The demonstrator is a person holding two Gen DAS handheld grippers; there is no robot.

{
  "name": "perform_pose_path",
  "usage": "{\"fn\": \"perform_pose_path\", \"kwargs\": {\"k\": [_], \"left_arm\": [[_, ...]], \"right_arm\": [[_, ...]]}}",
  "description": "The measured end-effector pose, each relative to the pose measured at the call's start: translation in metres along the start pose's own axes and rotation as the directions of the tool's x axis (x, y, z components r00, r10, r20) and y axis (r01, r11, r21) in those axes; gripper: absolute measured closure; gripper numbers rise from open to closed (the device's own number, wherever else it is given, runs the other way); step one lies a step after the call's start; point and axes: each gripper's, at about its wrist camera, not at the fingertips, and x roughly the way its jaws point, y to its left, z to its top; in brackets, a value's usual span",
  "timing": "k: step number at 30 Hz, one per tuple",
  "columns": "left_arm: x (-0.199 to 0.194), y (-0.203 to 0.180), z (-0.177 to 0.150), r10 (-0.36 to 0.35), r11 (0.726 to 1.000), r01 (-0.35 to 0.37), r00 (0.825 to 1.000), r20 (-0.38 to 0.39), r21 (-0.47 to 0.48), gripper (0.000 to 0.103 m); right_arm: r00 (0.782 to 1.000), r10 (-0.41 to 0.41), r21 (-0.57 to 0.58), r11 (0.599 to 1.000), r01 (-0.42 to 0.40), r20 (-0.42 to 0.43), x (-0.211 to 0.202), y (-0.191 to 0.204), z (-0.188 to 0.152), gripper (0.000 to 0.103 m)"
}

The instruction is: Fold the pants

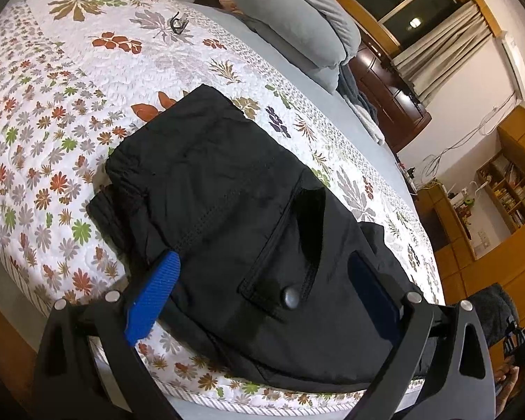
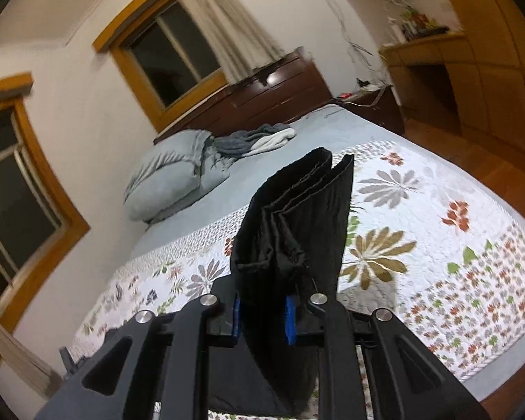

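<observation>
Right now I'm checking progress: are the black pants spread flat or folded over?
Folded over: the black pants lie in stacked layers on the floral quilt, pocket flap on top.

Both wrist views look closely down across the same quilted bed [image 1: 70,112].

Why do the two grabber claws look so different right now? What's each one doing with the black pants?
The left gripper has its jaws spread wide; the right gripper is squeezed nearly shut. The left gripper holds nothing, its blue pads either side of the black pants lying on the flowery quilt; the right gripper clamps a bunch of cloth lifted above the quilt. Both have blue pads and black arms.
</observation>
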Motion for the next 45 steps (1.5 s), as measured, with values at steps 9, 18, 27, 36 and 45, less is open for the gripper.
{"fn": "perform_pose_path", "kwargs": {"k": [9, 18, 27, 36, 45], "left_arm": [[-0.002, 0.002, -0.003, -0.012, 1.000, 0.012, 1.000, -0.006, -0.010, 0.007], [-0.005, 0.007, -0.004, -0.047, 0.998, 0.047, 0.999, -0.006, -0.036, 0.007], [-0.005, 0.011, -0.004, -0.073, 0.996, 0.072, 0.997, -0.006, -0.059, 0.007], [-0.006, 0.013, -0.004, -0.088, 0.994, 0.088, 0.996, -0.007, -0.070, 0.007], [-0.006, 0.017, -0.005, -0.110, 0.991, 0.109, 0.994, -0.014, -0.076, 0.007]], "right_arm": [[0.997, 0.023, -0.142, 0.989, -0.033, -0.071, 0.034, 0.077, -0.014, 0.085], [0.988, 0.043, -0.214, 0.974, -0.075, -0.147, 0.066, 0.131, -0.042, 0.085], [0.978, 0.000, -0.325, 0.943, -0.069, -0.210, 0.092, 0.182, -0.083, 0.085], [0.950, -0.132, -0.531, 0.846, -0.040, -0.282, 0.132, 0.230, -0.156, 0.085], [0.907, -0.319, -0.758, 0.653, 0.000, -0.274, 0.171, 0.258, -0.245, 0.085]]}}
